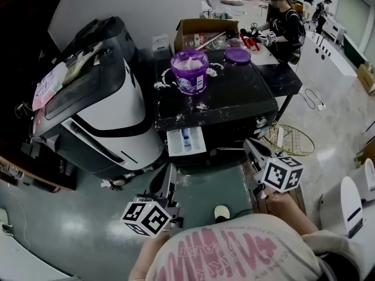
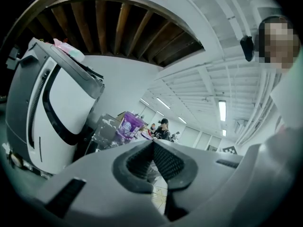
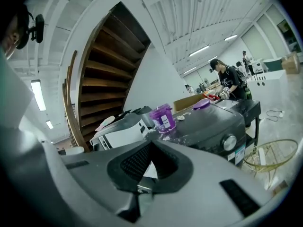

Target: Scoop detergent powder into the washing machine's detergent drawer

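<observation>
We stand before the washing machine (image 1: 234,101) with both tools held low and short of it. The left claw (image 2: 152,142) and the right claw (image 3: 150,143) are each closed on nothing, pads pressed together. The detergent drawer (image 1: 198,146) is pulled out at the front, ready to receive powder. The purple detergent tub (image 1: 189,72) sits open on the machine's top, its lid (image 1: 237,55) set aside nearby and spilled powder (image 1: 202,106) around it. We judge the scooping not yet begun.
</observation>
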Demonstrator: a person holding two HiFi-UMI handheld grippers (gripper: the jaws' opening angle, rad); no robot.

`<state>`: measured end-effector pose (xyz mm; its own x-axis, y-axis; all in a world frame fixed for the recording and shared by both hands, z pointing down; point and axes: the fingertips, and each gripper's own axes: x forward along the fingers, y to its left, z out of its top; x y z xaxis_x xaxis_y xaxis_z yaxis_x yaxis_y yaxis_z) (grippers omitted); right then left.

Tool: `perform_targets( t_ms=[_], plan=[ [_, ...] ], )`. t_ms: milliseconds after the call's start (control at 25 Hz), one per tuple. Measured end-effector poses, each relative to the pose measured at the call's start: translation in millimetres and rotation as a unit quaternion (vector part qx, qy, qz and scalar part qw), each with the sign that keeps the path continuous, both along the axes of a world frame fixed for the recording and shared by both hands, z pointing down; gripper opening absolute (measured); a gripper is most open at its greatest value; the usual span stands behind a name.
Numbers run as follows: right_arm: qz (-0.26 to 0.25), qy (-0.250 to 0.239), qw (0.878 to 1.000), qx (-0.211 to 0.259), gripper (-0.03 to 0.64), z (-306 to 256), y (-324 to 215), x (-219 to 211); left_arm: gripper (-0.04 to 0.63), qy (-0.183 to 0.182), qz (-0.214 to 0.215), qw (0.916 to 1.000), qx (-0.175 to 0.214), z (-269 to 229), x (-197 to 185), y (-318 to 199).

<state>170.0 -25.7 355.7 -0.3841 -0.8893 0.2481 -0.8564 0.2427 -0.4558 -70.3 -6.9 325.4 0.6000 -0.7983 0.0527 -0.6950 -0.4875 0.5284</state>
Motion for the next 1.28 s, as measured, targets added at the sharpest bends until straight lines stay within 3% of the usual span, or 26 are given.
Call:
perform_targets(
  t_ms=[240, 520, 800, 1280],
  plan=[
    [-0.028, 0.017, 0.999, 0.022, -0.003, -14.3, -59.7, 29.1, 0.002, 0.003, 0.006, 1.0, 0.006, -7.3, 44.5, -51.0],
    [-0.057, 0.019, 0.998, 0.017, -0.003, 7.8, -103.1, 49.2, 0.002, -0.002, -0.028, 0.9996, 0.006, 5.1, 62.4, -84.9],
    [-0.084, 0.01, 0.996, -0.003, -0.003, 33.5, -121.5, 43.4, 0.002, -0.005, -0.085, 0.9962, -0.019, 12.9, 46.5, -105.2],
    [-0.138, 0.026, 0.99, 0.019, 0.044, 20.8, -183.6, 2.4, 0.002, -0.006, -0.093, 0.9956, -0.015, 10.3, 23.4, -157.0]
  ],
)
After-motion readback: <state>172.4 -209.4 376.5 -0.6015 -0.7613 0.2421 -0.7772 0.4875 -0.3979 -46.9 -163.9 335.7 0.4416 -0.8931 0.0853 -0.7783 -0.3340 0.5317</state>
